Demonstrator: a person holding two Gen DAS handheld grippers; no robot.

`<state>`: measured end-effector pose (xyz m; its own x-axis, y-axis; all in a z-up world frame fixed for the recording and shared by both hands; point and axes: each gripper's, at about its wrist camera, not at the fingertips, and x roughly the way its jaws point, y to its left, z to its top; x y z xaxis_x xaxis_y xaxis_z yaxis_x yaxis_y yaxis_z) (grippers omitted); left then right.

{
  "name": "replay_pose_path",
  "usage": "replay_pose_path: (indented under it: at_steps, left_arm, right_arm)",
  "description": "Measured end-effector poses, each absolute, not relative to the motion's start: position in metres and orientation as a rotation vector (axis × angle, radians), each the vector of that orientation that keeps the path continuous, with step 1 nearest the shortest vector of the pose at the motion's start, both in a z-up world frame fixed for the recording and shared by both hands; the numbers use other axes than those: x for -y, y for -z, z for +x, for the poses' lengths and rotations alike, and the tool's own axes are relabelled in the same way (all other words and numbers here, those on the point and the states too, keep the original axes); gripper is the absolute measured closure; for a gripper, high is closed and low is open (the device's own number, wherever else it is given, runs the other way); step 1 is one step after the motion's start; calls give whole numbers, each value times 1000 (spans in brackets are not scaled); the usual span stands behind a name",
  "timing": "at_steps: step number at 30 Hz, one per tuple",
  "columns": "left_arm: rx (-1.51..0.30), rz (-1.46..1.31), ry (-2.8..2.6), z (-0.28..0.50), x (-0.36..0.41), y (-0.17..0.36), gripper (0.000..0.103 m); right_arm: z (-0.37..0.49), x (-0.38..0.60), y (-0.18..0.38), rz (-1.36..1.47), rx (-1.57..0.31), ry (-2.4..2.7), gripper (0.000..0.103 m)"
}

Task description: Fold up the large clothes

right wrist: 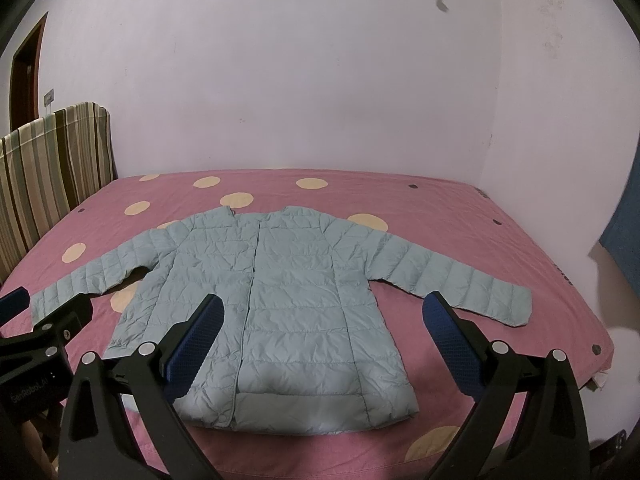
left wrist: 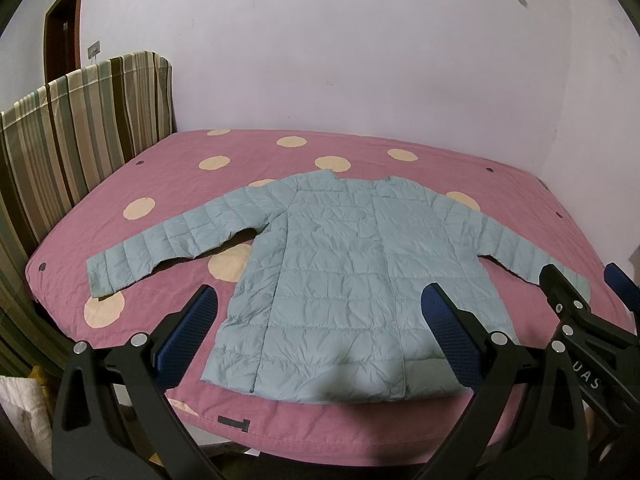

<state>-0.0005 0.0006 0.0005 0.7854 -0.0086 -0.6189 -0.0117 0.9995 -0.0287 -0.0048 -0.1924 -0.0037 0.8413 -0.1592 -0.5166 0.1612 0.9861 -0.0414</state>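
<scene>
A light blue quilted jacket (left wrist: 336, 264) lies flat and face up on the pink bed (left wrist: 168, 168), both sleeves spread out to the sides, hem toward me. It also shows in the right wrist view (right wrist: 280, 292). My left gripper (left wrist: 320, 336) is open and empty, held above the jacket's hem. My right gripper (right wrist: 320, 340) is open and empty, also above the hem; it shows at the right edge of the left wrist view (left wrist: 580, 300). The left gripper shows at the left edge of the right wrist view (right wrist: 44, 320).
The pink bedcover (right wrist: 440, 208) has cream dots. A striped headboard (left wrist: 72, 132) stands at the left. White walls bound the far side and right. A brown door (left wrist: 64, 24) is at the far left. A blue object (right wrist: 628, 220) is at the right edge.
</scene>
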Motion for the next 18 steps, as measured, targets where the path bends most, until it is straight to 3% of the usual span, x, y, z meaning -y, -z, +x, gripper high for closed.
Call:
replay_pose_path:
  at_steps: [18]
  left_arm:
    - [-668,-31,-2,0,-1,0,2]
  right_arm:
    - [-5,192,1,2,-544,170,4]
